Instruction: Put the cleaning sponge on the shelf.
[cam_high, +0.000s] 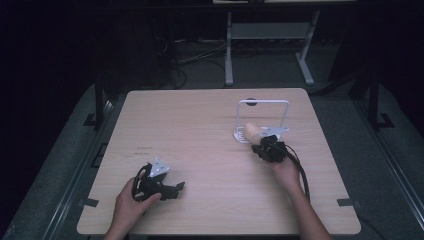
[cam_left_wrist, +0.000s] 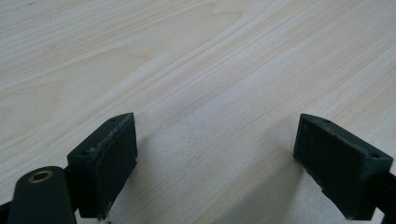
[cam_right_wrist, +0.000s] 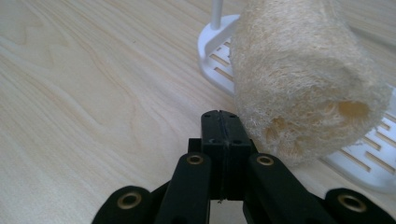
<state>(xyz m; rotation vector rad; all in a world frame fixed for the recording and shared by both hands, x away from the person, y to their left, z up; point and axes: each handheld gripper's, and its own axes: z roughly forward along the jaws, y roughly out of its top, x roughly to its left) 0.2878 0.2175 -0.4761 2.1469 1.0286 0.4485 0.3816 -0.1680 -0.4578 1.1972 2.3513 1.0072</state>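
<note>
A pale, fibrous loofah (cam_high: 251, 132) lies at the right-centre of the wooden table, partly on the slotted base of a white wire rack (cam_high: 263, 102). In the right gripper view the loofah (cam_right_wrist: 303, 79) looms large just right of my right gripper (cam_right_wrist: 219, 122), whose jaws are pressed flat together with nothing between them. The loofah's side brushes the jaws. From above, the right gripper (cam_high: 259, 142) points at the loofah's near end. My left gripper (cam_high: 176, 188) rests low at the front left, open, with bare table between its pads (cam_left_wrist: 112, 158).
The rack's slotted white base (cam_right_wrist: 217, 56) and thin upright post stand behind the loofah. The light wooden table (cam_high: 200, 130) spreads between the two hands. Past its far edge are a dark floor, cables and a grey desk frame (cam_high: 270, 35).
</note>
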